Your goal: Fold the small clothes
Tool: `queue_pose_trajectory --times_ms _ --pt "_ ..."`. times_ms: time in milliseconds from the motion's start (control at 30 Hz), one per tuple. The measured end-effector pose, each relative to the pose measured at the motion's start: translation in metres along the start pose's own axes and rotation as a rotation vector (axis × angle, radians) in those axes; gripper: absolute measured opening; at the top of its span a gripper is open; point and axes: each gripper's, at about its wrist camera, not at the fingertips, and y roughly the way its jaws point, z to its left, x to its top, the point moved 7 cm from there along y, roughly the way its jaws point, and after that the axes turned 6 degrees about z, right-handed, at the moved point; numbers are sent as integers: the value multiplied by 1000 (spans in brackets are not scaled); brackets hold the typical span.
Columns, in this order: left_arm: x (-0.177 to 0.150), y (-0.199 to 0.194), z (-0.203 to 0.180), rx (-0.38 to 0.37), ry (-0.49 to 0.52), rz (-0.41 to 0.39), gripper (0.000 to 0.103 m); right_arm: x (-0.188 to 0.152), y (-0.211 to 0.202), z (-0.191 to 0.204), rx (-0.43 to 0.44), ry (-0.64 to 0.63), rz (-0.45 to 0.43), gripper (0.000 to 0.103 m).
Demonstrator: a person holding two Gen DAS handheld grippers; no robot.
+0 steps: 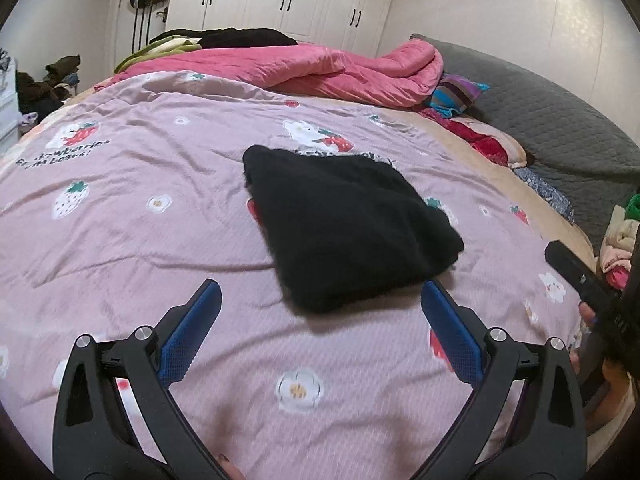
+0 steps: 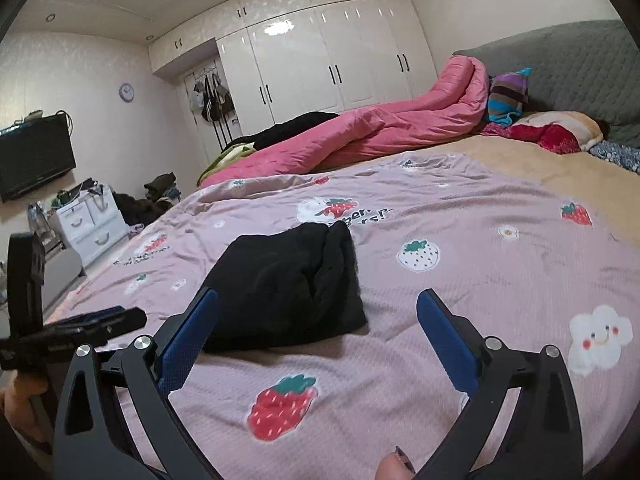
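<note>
A black garment (image 1: 348,226) lies on the bed, on the pink strawberry-print cover (image 1: 140,240), already gathered into a compact, roughly rectangular bundle; layered edges show at its far end in the right wrist view, so the folding of this piece looks finished or very nearly so. The left tongs (image 1: 320,304) stand spread wide just short of the bundle's near edge, with nothing between their blue pads (image 1: 192,332); the right tongs (image 2: 318,312) are likewise released and gaping, the bundle just ahead of them and toward their left pad, untouched by either. Judging from this, what remains is perhaps a tidy-up or setting the bundle aside; more clothing sits in a heap (image 1: 618,248) at the bed's right edge, and dark items (image 2: 296,126) lie by the pink quilt (image 2: 380,128), though whether those belong to the job I cannot tell.
</note>
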Motion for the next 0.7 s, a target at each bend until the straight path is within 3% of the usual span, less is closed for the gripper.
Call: queue_pose_trajectory --times_ms 133,467,700 --pt "-17 -7 2 15 9 4 94 -15 -6 9 -10 -17 34 99" --pt "-54 -13 12 17 -20 43 94 -54 -12 36 -143 -177 82 99" --pt "-56 -4 14 38 -16 40 94 -73 1 42 -201 -271 129 99"
